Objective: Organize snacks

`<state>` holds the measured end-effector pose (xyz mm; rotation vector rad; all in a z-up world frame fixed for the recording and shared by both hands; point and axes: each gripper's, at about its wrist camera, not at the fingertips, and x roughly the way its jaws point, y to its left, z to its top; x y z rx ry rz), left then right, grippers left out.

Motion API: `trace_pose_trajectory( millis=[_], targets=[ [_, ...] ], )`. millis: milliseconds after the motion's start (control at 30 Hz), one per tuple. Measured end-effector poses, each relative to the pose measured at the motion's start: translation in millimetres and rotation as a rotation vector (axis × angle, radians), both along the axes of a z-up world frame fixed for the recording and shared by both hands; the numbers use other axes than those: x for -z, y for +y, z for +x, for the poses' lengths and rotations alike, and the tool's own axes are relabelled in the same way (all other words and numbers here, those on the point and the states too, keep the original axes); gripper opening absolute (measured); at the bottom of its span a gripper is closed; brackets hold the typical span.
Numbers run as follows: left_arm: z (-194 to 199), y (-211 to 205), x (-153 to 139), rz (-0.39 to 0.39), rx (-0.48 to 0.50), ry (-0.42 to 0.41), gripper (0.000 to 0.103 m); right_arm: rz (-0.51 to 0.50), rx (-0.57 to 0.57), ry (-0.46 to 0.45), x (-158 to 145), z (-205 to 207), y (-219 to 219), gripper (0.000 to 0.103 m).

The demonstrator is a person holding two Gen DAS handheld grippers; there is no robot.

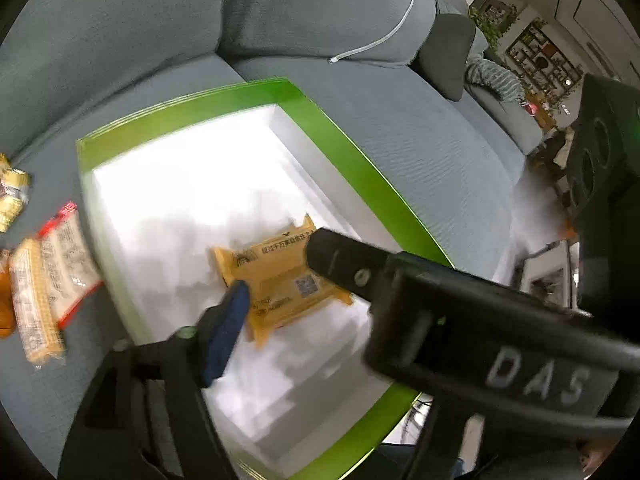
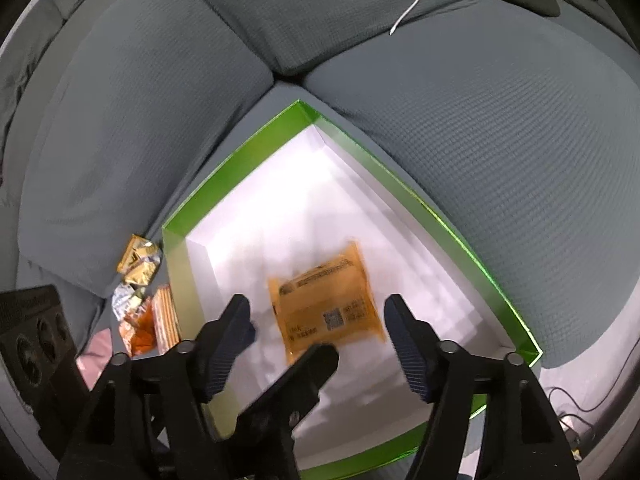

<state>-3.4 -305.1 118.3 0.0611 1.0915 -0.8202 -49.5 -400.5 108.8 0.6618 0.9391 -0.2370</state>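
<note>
Two grippers hang over the green-rimmed box (image 2: pixel 460 236), jaws spread and gripping nothing: the right gripper (image 2: pixel 318 318) and the left gripper (image 1: pixel 276 268). Just beyond their fingertips an orange snack packet (image 2: pixel 326 300) lies flat on the box's white floor. Left of the box, more snack packets (image 1: pixel 52 276) lie on the grey sofa (image 2: pixel 500 140).

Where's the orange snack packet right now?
The orange snack packet lies flat on the white floor of the green-rimmed box on the sofa, between the open right tool fingers; other snacks lie outside, left.
</note>
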Motion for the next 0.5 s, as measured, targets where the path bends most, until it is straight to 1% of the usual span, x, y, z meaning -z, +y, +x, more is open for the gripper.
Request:
trace_pose_trajectory(
  millis=[33,100,200,300,367,433,500],
  targets=[
    [-2,4,-5,0.017,-0.018,-0.034,0.079,-0.005,0.005,-0.013,-3,-3,0,0.075],
    [-4,15,-13,0.026,-0.050,-0.082,0.083,-0.022,0.010,-0.040,-9,-6,2,0.078],
    [-7,39,-22,0.049,-0.127,-0.138,0.083,-0.040,0.009,-0.082,-17,-10,6,0.079],
    [-11,67,-30,0.104,-0.220,-0.206,0.084,-0.064,-0.005,-0.131,-27,-12,15,0.080],
    [-11,86,-34,0.136,-0.268,-0.231,0.087,-0.072,-0.027,-0.170,-33,-12,24,0.083],
    [-13,108,-38,0.155,-0.318,-0.250,0.093,-0.080,-0.053,-0.200,-38,-9,34,0.086],
    [-17,127,-42,0.164,-0.362,-0.271,0.093,-0.096,-0.085,-0.224,-43,-5,48,0.088]
  ],
)
